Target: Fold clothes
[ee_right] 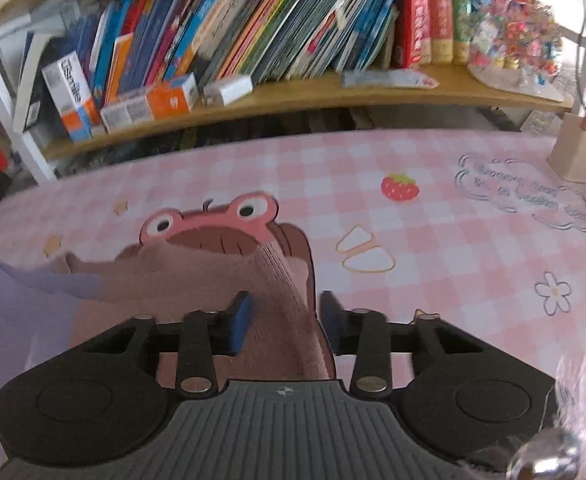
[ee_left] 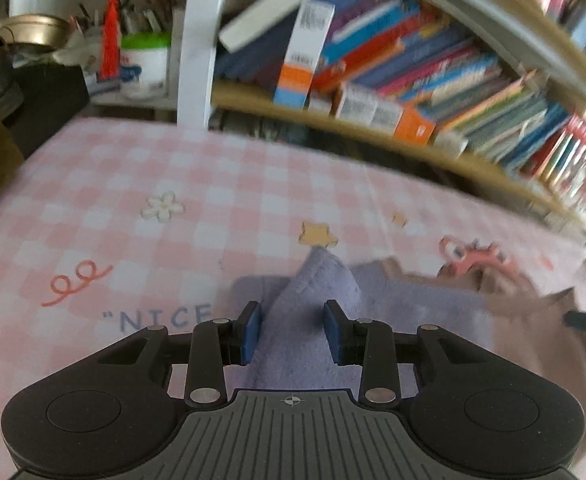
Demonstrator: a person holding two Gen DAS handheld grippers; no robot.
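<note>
Soft cloth in two colours, pale purple on one side and dusty brown-pink on the other, lies on a table with a pink and white checked cover. The cover has little drawings on it: a white flower, a yellow star, a red strawberry and a pink frog face.

The left gripper, black with blue pads, has a raised fold of the purple part between its fingers. The pads stand a little apart on each side of the fold, and I cannot tell if they press on it.

The right gripper looks the same. A ridge of the brown-pink part runs up between its fingers. A gap shows beside the pads here too, so I cannot tell if it squeezes the cloth.

Behind the table a wooden shelf holds many leaning books and small boxes. Both views are a bit blurry.
</note>
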